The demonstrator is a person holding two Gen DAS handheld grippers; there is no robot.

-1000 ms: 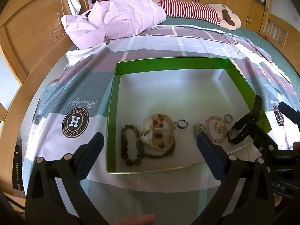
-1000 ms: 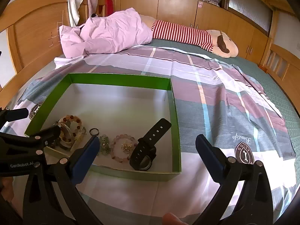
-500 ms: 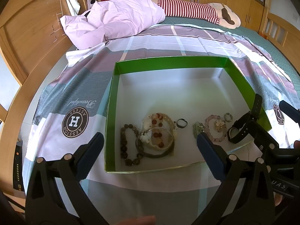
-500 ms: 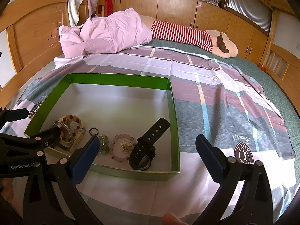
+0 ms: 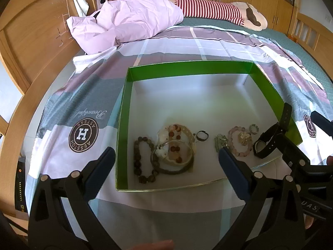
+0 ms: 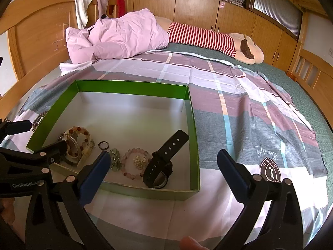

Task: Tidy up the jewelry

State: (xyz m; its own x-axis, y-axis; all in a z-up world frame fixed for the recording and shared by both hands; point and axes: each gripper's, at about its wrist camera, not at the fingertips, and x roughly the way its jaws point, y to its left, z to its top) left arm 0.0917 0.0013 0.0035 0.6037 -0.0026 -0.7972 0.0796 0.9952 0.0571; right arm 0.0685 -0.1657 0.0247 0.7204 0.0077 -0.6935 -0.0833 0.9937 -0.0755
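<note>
Jewelry lies along the near edge of a green-walled box [image 5: 124, 112] on the bed: dark bead bracelet [image 5: 142, 160], bangle [image 5: 172, 156], ring [image 5: 202, 135], pink bead bracelet [image 6: 135, 163], black watch [image 6: 162, 162]. Left hand-held gripper [image 5: 166, 162] hangs wide open, empty, just before the bangle. Right hand-held gripper [image 6: 163, 166] gapes empty, watch between its fingers.

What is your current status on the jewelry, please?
Left gripper open, empty. Right gripper open, empty. Bracelets, ring, watch all lying in green box. Nothing in the way.
</note>
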